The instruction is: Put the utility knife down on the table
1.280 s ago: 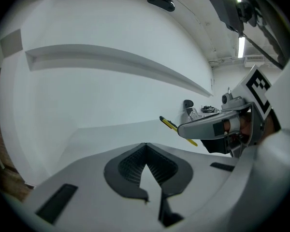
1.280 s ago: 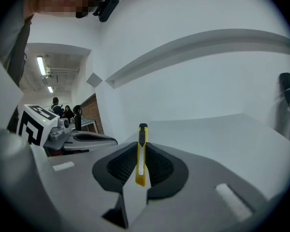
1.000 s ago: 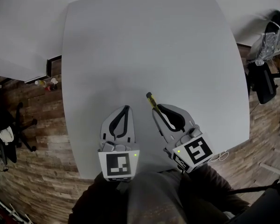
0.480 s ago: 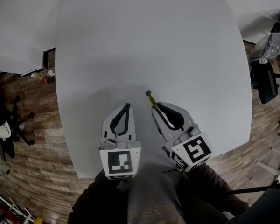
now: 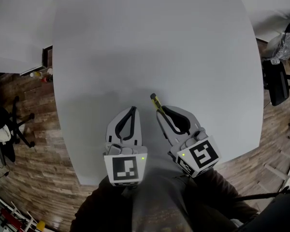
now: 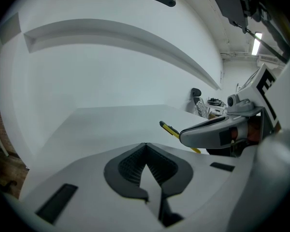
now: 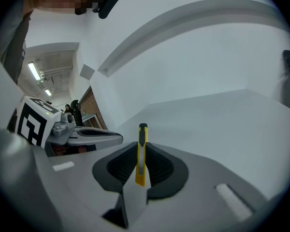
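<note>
Pale grey table [image 5: 150, 42], smooth matte top, rounded corners, fills most of head view. Stands on brown wood-plank floor [image 5: 38, 168], which shows past left, right and near edges. Soft shadow near front edge.

One utility knife [image 5: 155, 102], two hand-held grippers [image 5: 132, 109] [image 5: 162, 112]

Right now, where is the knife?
In the head view, the knife sits in the right gripper, tip out over the table, just right of the shut left gripper.

Yellow utility knife [image 7: 141, 154] (black tip), pale grey table [image 5: 159, 42], brown plank floor [image 5: 41, 146]
</note>
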`<state>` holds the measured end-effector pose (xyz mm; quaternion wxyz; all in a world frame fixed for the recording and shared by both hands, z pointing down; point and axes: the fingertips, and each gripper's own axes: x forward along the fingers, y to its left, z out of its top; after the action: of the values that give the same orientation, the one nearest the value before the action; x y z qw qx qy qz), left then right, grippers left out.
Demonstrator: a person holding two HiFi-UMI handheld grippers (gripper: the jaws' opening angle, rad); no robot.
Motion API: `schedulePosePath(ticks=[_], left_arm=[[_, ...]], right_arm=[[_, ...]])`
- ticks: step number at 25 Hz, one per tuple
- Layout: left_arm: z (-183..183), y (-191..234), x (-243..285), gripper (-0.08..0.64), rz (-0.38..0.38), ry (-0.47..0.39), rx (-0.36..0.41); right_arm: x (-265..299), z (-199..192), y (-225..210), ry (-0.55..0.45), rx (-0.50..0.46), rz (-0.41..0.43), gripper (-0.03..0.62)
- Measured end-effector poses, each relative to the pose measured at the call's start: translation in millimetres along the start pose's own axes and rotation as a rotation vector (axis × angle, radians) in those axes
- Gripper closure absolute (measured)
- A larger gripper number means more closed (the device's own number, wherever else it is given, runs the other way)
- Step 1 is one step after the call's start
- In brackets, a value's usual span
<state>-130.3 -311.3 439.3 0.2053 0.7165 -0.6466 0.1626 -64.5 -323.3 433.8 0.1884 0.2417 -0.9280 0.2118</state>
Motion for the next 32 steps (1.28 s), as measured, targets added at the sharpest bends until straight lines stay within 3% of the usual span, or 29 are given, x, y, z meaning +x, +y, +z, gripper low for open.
schedulePosePath(ticks=[32], left_arm=[[-25.3,2.5,25.3,0.558,-0.003,0.053,-0.022]], right_arm=[[23.9,-36.7,-22.0,0.074,0.039,-0.002,0.540]])
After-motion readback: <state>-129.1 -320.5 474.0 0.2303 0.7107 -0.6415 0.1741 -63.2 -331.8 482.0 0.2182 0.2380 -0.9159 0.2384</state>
